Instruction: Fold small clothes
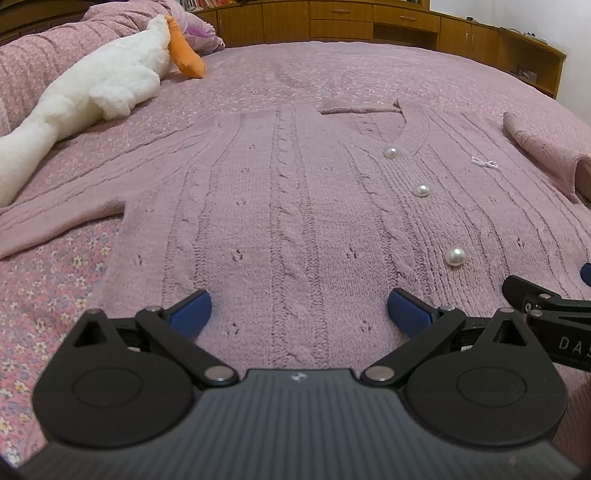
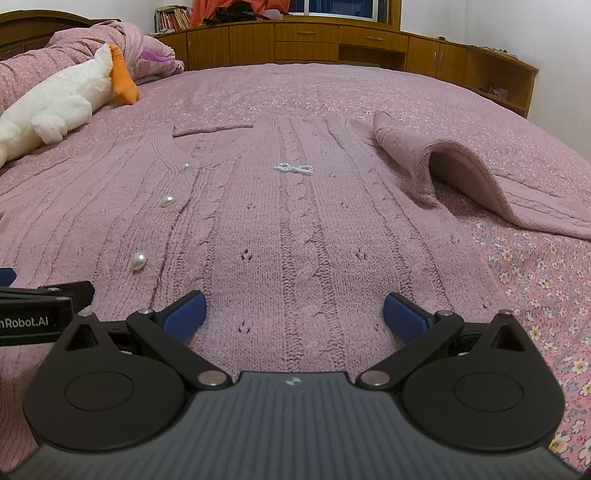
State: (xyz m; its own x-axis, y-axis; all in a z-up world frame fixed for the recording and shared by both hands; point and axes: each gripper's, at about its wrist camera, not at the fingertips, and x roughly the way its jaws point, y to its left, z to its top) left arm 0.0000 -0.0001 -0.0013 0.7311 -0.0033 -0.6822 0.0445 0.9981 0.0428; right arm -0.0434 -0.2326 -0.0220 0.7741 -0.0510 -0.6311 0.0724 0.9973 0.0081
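Note:
A mauve cable-knit cardigan [image 1: 295, 192] [image 2: 295, 221] with pearl buttons [image 1: 422, 190] [image 2: 168, 201] lies flat, front up, on the bed. Its left sleeve [image 1: 55, 221] stretches out sideways; its right sleeve [image 2: 461, 173] is folded over and humped up. A small bead bow [image 2: 294, 168] sits on the chest. My left gripper [image 1: 297, 308] is open over the hem's left half, with nothing between its blue pads [image 1: 192, 310]. My right gripper [image 2: 293, 308] is open over the hem's right half, also holding nothing. Each gripper's arm shows at the edge of the other view.
A white plush goose [image 1: 96, 85] [image 2: 55, 99] with an orange beak lies at the far left beside a bunched quilt [image 2: 81, 40]. Wooden cabinets [image 1: 369, 22] [image 2: 332, 40] line the far side. The floral bedspread [image 2: 535, 280] shows right of the cardigan.

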